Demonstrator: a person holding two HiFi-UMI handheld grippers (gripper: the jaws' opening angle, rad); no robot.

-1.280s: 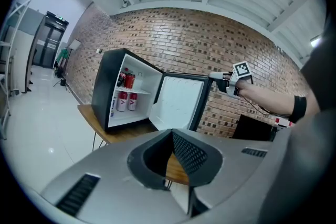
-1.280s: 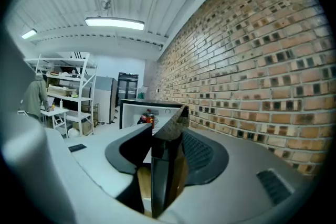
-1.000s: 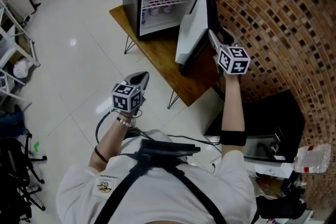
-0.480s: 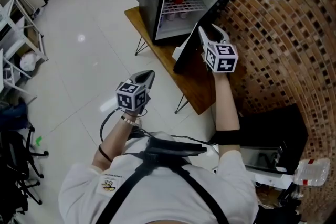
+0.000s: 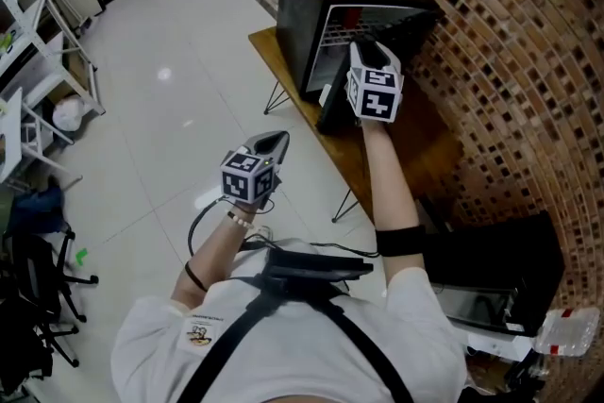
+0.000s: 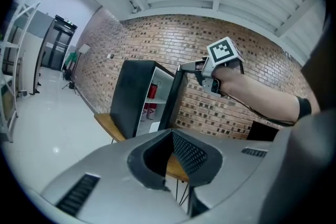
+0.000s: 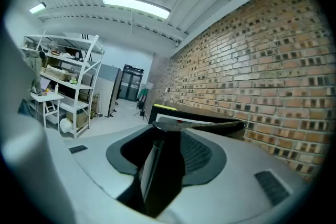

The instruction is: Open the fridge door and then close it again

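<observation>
Jaws of right gripper, just closing, astride fridge door edge; apparently gripping.

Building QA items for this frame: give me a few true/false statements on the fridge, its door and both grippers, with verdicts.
1. The door is fully shut. False: it stands ajar, and the inside of the fridge shows past it.
2. The left gripper is shut and holds nothing. True.
3. The right gripper is empty. False: the door's edge sits between its jaws, which have just been closing on it.
4. The fridge stands on a wooden table. True.
5. The fridge is empty. False: a red item stands inside.
</observation>
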